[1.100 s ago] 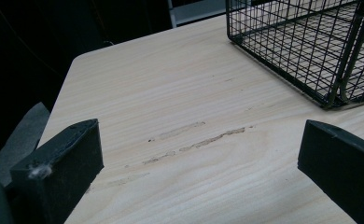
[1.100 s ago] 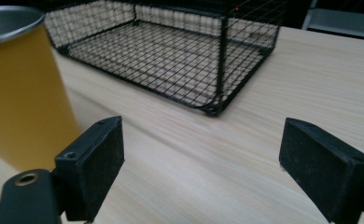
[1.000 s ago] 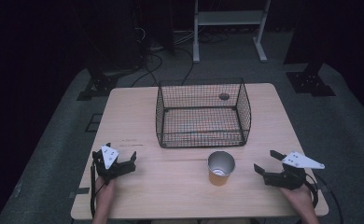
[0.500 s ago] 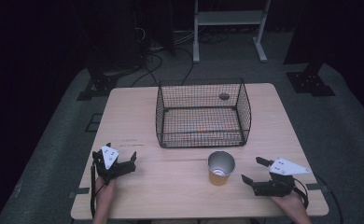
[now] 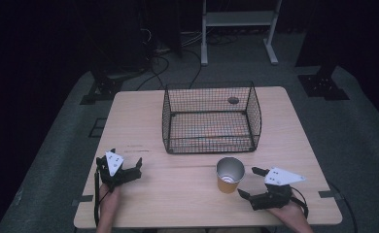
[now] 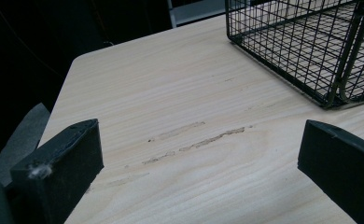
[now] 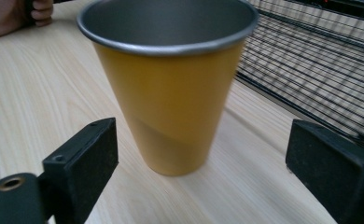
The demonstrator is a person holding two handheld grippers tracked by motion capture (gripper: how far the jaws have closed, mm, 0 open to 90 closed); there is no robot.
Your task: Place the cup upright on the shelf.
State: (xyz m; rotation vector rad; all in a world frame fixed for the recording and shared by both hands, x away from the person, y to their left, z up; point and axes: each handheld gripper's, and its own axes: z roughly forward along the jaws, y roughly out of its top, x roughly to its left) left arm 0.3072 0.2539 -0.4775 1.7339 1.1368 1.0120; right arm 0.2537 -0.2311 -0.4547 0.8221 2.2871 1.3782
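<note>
Item: yellow cup (image 5: 230, 175) with a grey metal rim, upright on the bench (image 5: 187, 204), just in front of the wire basket (image 5: 211, 118).

Right tongs (image 5: 249, 183): wide open, nothing held. Since a second ago they have moved leftward along the bench's front edge and now sit just right of the cup, jaws pointing at it. In the right gripper view the cup (image 7: 171, 84) stands ahead between the spread jaws, touching neither.

Left tongs (image 5: 125, 166): wide open, empty, unchanged in place near the bench's front left; scuffed wood shows between the jaws.

Cup and basket: unmoved.
</note>
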